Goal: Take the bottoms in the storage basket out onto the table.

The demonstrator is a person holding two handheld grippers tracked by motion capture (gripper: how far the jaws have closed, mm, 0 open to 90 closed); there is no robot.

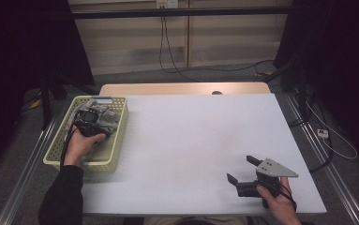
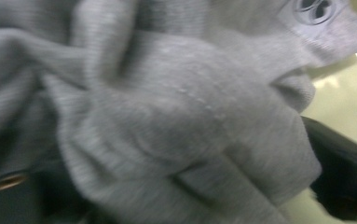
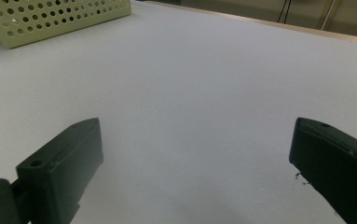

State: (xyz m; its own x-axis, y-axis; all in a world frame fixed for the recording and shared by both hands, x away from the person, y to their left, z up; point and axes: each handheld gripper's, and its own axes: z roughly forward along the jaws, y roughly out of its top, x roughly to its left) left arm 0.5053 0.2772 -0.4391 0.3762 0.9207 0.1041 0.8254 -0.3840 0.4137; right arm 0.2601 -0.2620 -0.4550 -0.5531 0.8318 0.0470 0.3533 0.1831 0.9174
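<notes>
Pale yellow-green plastic basket (image 1: 114,154), rectangular, its walls pierced by rows of small round holes, stands at the left edge of the table's white, matte, smooth sheet (image 1: 191,140). Inside the basket, toward its far end, lies a crumpled grey cloth (image 1: 106,118): a soft knit fabric bunched into thick rounded folds, with a fine ribbed weave and a small printed mark near one edge, as the left gripper view shows (image 2: 176,126).

Left gripper (image 1: 89,123), black and blocky, is lowered into the basket and pressed into the cloth. The left hand (image 1: 81,145), in a dark sleeve, reaches over the basket's near wall. In the left gripper view the fabric bulges up between the jaws; one dark jaw edge shows at the right, beside the basket's glossy floor (image 2: 344,107), while the other is buried in folds. Whether the pads already pinch the cloth cannot be told, since the view is blurred.

Right gripper (image 1: 243,169), black with a flat grey three-cornered plate on top, rests on the white sheet well to the right of the basket, held by the right hand (image 1: 278,199). Its two squared black jaws stand wide apart with bare sheet between them (image 3: 195,154); the basket's perforated corner (image 3: 50,18) lies far ahead at the upper left.
</notes>
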